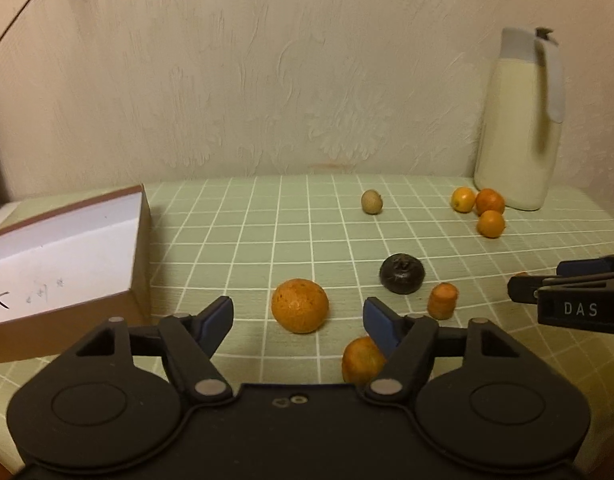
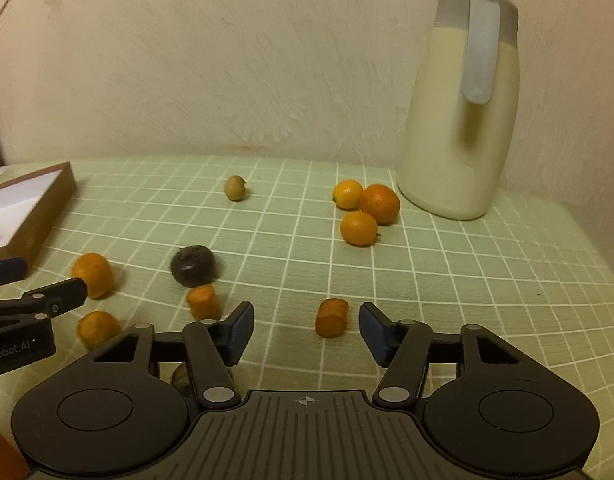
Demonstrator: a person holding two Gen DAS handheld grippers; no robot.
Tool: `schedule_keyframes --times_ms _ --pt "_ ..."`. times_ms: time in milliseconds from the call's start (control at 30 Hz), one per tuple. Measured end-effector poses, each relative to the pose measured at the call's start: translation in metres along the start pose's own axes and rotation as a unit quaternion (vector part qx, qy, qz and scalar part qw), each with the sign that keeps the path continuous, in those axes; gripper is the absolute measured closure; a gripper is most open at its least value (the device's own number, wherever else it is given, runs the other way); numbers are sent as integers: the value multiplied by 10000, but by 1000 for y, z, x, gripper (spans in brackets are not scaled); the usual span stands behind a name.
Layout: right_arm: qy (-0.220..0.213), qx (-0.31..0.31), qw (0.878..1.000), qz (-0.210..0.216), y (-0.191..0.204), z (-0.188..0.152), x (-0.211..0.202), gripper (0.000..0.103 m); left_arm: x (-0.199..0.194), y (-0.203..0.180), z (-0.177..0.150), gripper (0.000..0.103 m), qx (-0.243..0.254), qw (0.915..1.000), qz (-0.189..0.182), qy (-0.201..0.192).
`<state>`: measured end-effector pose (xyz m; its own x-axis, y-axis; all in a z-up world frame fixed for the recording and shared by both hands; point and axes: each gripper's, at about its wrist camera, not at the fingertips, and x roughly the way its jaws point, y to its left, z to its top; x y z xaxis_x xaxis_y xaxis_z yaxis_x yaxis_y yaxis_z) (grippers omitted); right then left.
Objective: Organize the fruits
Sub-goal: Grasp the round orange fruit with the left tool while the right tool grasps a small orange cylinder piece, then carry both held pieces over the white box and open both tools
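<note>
While the left gripper (image 1: 299,320) hangs low over the pale green cloth with white squares (image 1: 267,232), its two blue-tipped fingers (image 1: 217,318) are spread wide and hold nothing. A big rough orange ball of fruit (image 1: 300,306) sits on the cloth in the gap just past the tips. A second rough orange fruit (image 1: 361,360) lies partly hidden under the right finger. A little past that are a short orange carrot stub (image 1: 443,300) standing up and a dark round wrinkly fruit (image 1: 402,273). The brown cardboard box with a white inside (image 1: 67,252) sits at the left edge of the cloth, close to the left finger. Far back, a small tan round fruit (image 1: 372,201) sits alone with bare cloth around it. Three small smooth orange fruits (image 1: 490,201) bunch up beside the tall cream jug with a grey lid (image 1: 519,120) near the wall. The right gripper (image 1: 567,296) pokes in from the right edge. In the right wrist view, the right gripper (image 2: 305,328) is wide open and holds nothing too. Another short orange carrot piece (image 2: 331,317) lies on the cloth between its tips, touching neither. There is lots of bare cloth to its right, out to the rounded table edge. The left gripper (image 2: 27,312) reaches in from the left edge, near the two rough fruits. The box (image 2: 47,216) is at the far left.
</note>
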<state>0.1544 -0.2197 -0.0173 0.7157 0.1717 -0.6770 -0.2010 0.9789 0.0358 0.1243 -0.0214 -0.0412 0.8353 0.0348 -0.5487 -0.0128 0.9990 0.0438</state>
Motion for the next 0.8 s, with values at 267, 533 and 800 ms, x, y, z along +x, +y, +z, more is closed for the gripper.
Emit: schedule_keyframes --times_ms 267,533,800 --pt "196 212 9994 -179 -8 3 28 54 29 -3 0 46 -55 9997 -5 243" --pt "387 194 9986 -289 -6 -1 39 69 41 -2 -1 57 -175 9991 124 360" --pt "389 205 9986 -288 -3 0 41 83 42 -5 -2 75 -121 9990 135 398"
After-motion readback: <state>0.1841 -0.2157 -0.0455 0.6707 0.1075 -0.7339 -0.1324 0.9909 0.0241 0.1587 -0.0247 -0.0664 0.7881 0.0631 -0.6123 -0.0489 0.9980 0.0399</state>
